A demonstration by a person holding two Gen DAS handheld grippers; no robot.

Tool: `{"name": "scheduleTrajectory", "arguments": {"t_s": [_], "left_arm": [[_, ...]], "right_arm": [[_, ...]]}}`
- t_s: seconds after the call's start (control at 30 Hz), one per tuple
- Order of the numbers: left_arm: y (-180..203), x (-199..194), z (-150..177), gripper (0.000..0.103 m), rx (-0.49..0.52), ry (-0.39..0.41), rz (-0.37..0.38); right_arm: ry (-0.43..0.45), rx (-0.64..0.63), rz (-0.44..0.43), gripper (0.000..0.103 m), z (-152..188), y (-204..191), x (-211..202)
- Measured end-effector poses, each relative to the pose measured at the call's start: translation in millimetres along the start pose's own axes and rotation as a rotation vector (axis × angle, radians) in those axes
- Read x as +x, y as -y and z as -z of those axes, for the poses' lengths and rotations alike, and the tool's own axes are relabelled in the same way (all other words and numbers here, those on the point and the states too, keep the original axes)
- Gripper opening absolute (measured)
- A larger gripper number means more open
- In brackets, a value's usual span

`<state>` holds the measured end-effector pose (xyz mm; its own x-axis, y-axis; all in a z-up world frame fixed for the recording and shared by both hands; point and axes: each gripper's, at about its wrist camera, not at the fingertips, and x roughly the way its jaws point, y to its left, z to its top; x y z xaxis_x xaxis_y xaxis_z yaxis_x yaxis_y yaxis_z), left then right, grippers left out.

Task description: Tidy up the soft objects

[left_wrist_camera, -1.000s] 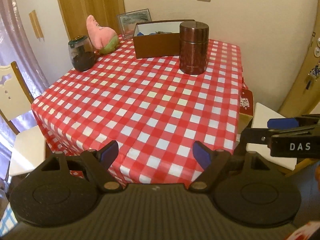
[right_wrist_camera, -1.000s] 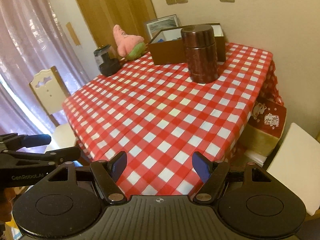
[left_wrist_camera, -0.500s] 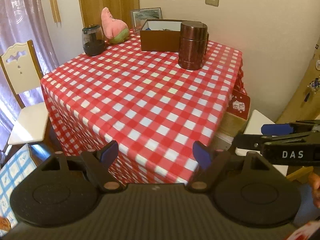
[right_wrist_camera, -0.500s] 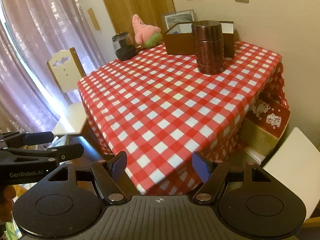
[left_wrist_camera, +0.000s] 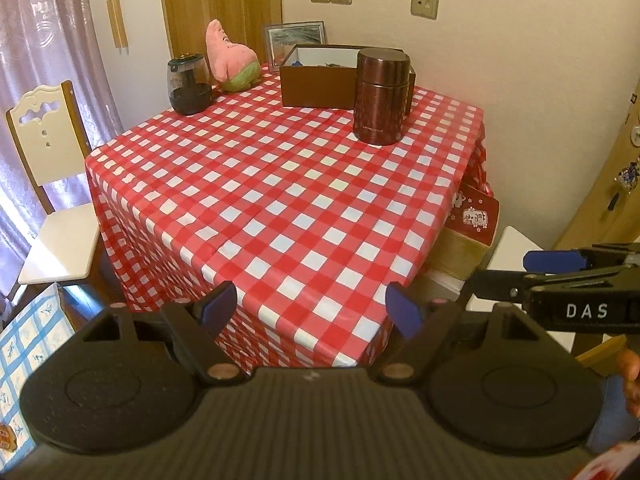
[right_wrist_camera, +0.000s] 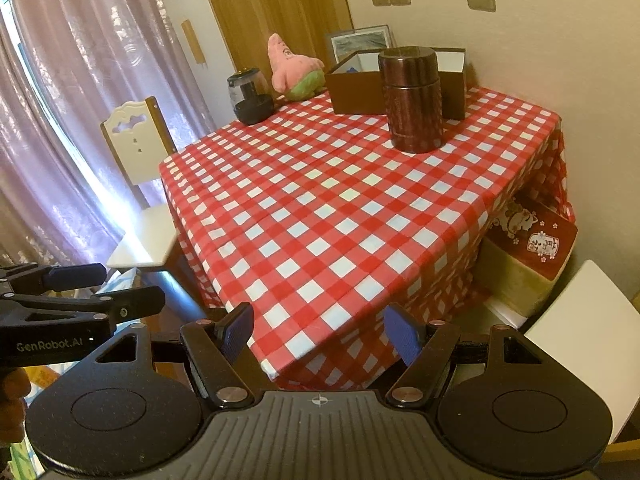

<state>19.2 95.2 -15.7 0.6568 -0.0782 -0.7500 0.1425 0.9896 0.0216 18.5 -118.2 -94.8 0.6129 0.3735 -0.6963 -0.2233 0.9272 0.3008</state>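
Note:
A pink starfish plush toy (left_wrist_camera: 231,60) with green shorts sits at the far left corner of the table; it also shows in the right wrist view (right_wrist_camera: 295,67). An open brown box (left_wrist_camera: 316,78) stands beside it at the back, also in the right wrist view (right_wrist_camera: 360,86). My left gripper (left_wrist_camera: 312,309) is open and empty, held off the near table corner. My right gripper (right_wrist_camera: 322,334) is open and empty, also back from the near edge. Each gripper shows at the side of the other's view.
A brown metal canister (left_wrist_camera: 382,96) stands in front of the box. A dark glass jar (left_wrist_camera: 189,85) sits at the far left. The red checked tablecloth (left_wrist_camera: 280,184) covers the table. A white chair (left_wrist_camera: 52,200) stands left, a white stool (right_wrist_camera: 580,328) right.
Both grippers have drawn back and up from the table, so the table looks smaller and its near corner now shows. Both stay open.

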Motion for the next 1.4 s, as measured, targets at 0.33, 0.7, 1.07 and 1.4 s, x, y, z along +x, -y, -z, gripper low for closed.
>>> {"name": "scheduleTrajectory", "arguments": {"t_s": [0.33,0.7,1.07,1.4], "left_arm": [[-1,1,0,0.080,0.005,0.001,0.003],[2,3,-2,0.080,0.005,0.000,0.003],[3,3,-2,0.080,0.004,0.000,0.002],[3,2,-2,0.080,0.005,0.001,0.002]], "right_arm": [[-0.003,-0.003,0.002,0.072,-8,1,-4],[-0.003,-0.003,0.003,0.072,-10,4,-2],[-0.001,-0.004,0.005,0.072,-13,4,3],[0.000,-0.003,0.005,0.072,-12,3,2]]}}
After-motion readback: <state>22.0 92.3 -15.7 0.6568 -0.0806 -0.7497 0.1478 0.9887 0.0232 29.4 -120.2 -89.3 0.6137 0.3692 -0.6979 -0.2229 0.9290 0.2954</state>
